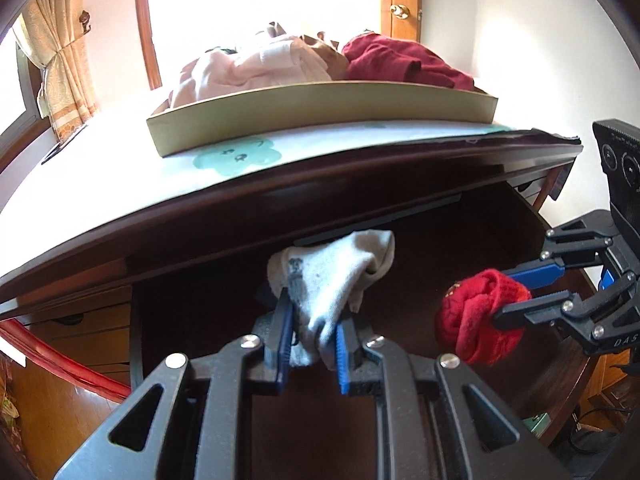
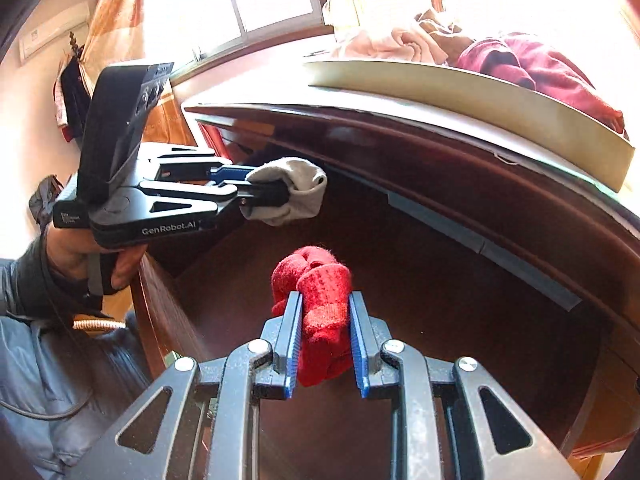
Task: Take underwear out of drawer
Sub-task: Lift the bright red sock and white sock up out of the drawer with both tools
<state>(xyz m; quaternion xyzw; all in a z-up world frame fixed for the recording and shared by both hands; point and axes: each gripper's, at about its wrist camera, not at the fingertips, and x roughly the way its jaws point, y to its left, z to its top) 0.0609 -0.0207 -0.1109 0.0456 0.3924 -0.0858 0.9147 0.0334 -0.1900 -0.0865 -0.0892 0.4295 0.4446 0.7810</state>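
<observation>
My left gripper (image 1: 312, 312) is shut on a grey garment (image 1: 336, 276) and holds it up above the open dark wooden drawer (image 1: 440, 240), just below the desk edge. It also shows in the right wrist view (image 2: 260, 188) with the grey garment (image 2: 292, 192). My right gripper (image 2: 326, 300) is shut on a red garment (image 2: 320, 304) above the drawer floor. It shows at the right of the left wrist view (image 1: 508, 292) with the red garment (image 1: 476, 320).
A shallow cardboard tray (image 1: 320, 114) on the desk top (image 1: 100, 192) holds pink clothes (image 1: 248, 68) and dark red clothes (image 1: 404, 60). The desk's front edge overhangs the drawer. A window with curtains (image 1: 60, 68) is at the left.
</observation>
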